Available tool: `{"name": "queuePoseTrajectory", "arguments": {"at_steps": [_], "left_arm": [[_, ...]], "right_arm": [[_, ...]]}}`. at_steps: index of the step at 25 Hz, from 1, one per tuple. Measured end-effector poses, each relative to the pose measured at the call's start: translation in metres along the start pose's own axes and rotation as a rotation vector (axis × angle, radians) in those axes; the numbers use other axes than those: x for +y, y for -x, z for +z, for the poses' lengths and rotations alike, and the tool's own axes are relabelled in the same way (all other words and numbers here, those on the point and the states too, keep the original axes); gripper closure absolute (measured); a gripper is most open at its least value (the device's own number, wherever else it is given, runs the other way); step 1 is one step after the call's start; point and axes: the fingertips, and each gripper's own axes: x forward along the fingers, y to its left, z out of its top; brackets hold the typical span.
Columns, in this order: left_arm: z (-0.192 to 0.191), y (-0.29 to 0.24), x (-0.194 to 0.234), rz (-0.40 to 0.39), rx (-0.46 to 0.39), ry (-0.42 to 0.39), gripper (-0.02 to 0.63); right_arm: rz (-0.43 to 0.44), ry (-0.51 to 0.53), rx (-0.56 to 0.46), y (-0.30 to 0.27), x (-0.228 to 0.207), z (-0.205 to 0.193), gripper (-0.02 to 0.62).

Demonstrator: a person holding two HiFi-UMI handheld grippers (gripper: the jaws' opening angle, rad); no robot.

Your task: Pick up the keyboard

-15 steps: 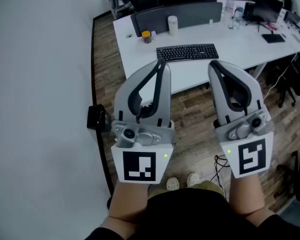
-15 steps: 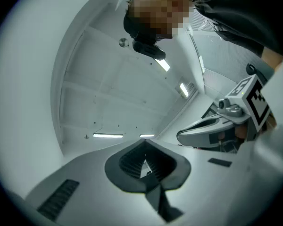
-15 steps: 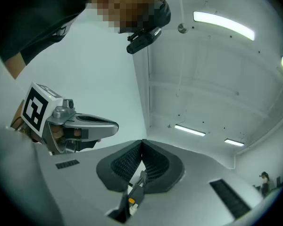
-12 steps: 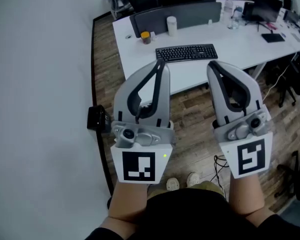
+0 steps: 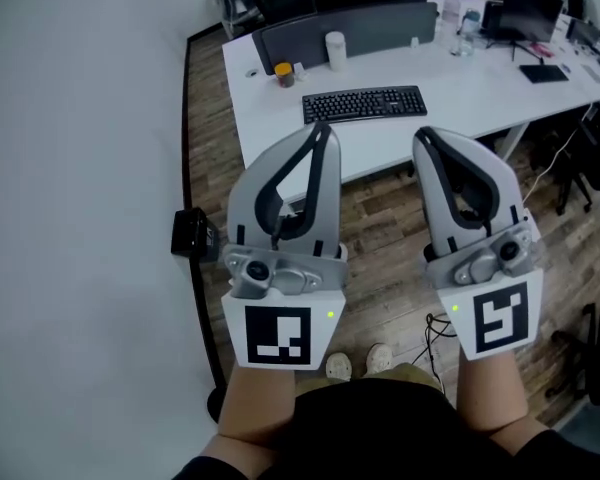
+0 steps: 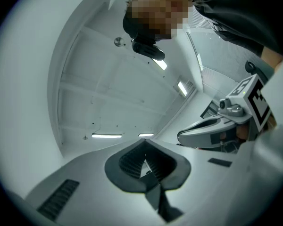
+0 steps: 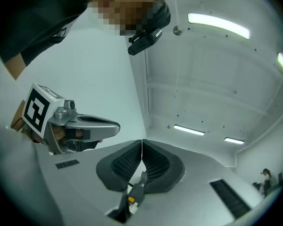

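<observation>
Ahead, a black keyboard (image 5: 364, 103) lies flat on a white desk (image 5: 480, 83) near its front edge, well apart from the left gripper (image 5: 320, 130) and right gripper (image 5: 425, 136), which a person standing on the wood floor holds up side by side. Both pairs of jaws are pressed together with nothing between them. By its look the keyboard should be light and stiff, a long thin plastic slab that will not sag. Its smooth casing may slip, though, and the keys would give or pop loose under a hard pinch. The safer hold seems to be on the case itself, one gripper at each short end, since a lift from one end alone would likely let the far end swing down. The jaws would first have to spread wide enough for the casing. The board is a low, dark rectangle with tight rows of keys, its long side running roughly along the desk's front edge. Whether a cable trails from it cannot be made out.
</observation>
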Motion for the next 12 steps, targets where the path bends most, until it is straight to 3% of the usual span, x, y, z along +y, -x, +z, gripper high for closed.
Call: {"name": "queuePoseTrajectory", "arguments": {"at_steps": [12], "left_arm": [[0.019, 0.002, -0.034, 0.042, -0.009, -0.026, 0.600]], "right_arm": [[0.038, -0.074, -0.056, 0.036, -0.018, 0.006, 0.566]]}}
